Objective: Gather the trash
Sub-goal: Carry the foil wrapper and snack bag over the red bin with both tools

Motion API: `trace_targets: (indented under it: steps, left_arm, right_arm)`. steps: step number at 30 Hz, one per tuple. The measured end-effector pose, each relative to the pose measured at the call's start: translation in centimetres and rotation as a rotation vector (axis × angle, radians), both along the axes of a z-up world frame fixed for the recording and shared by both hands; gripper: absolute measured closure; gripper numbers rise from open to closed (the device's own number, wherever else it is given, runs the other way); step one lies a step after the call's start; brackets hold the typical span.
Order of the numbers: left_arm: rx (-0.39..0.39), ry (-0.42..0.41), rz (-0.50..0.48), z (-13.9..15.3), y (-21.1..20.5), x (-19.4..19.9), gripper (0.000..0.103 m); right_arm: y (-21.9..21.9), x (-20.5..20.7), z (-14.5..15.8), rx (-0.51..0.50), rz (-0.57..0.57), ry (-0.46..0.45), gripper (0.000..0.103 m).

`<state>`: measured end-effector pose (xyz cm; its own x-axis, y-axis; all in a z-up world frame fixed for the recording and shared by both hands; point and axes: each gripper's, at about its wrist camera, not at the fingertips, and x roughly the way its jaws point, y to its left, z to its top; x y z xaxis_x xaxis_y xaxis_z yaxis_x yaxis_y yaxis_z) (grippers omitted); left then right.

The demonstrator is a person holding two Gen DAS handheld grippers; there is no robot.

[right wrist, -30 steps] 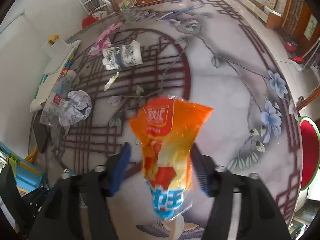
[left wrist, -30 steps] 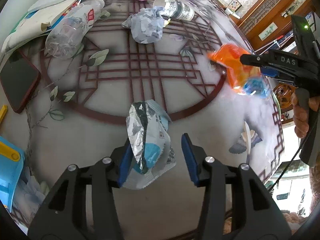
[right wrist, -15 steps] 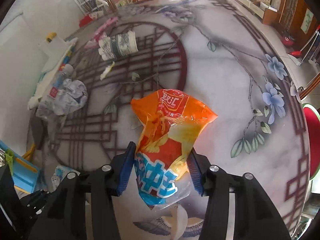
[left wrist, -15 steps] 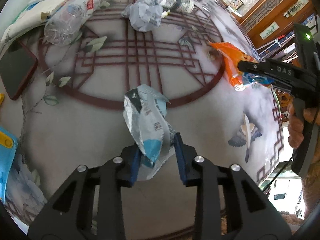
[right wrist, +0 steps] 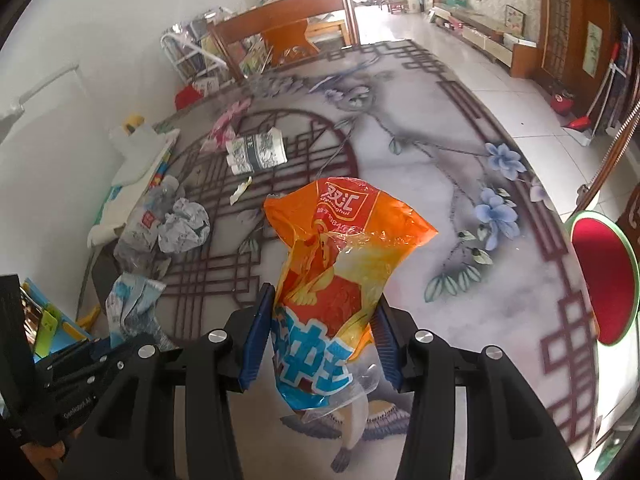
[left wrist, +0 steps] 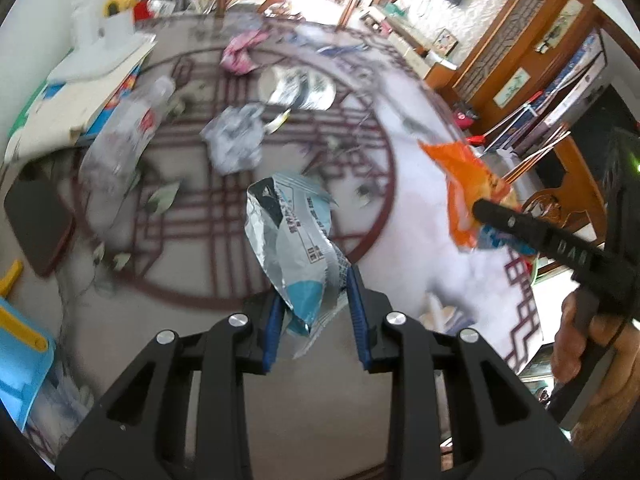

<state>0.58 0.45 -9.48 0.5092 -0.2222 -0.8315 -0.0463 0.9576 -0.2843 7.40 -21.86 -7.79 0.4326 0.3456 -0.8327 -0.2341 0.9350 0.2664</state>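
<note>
My left gripper [left wrist: 315, 320] is shut on a crumpled silver and blue snack wrapper [left wrist: 294, 236] and holds it above the patterned round table [left wrist: 420, 208]. My right gripper [right wrist: 320, 340] is shut on an orange and blue plastic snack bag [right wrist: 340, 260], also held above the table. The orange bag [left wrist: 464, 184] and the right gripper show at the right of the left wrist view. The silver wrapper [right wrist: 128, 304] shows at the lower left of the right wrist view.
On the table lie a crumpled paper ball [right wrist: 184, 226], a clear plastic bottle [left wrist: 128, 132], a paper cup on its side [right wrist: 256, 154], a pink wrapper [left wrist: 240, 52], a dark phone [left wrist: 36, 224] and papers [left wrist: 80, 92]. A blue box [left wrist: 20, 360] sits at left. A red-seated chair [right wrist: 604, 280] stands at right.
My left gripper shut on the silver wrapper and lifted it off the table. My right gripper rose with the orange bag; both views tilted up toward the room.
</note>
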Motion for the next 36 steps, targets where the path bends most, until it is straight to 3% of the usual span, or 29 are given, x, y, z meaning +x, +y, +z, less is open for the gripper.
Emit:
trace_targets:
  steps: [9,36]
  left_arm:
    - [-0.015,-0.06,-0.036,2.1,-3.2,1.6,0.074]
    - [-0.012,-0.044,-0.062,2.3,-13.2,4.2,0.074]
  right_arm:
    - [-2.3,-1.1,1.3,-0.012,-0.032,-0.052,0.058]
    - [-12.5,0.5,0.4,0.016,-0.069,-0.01,0.058]
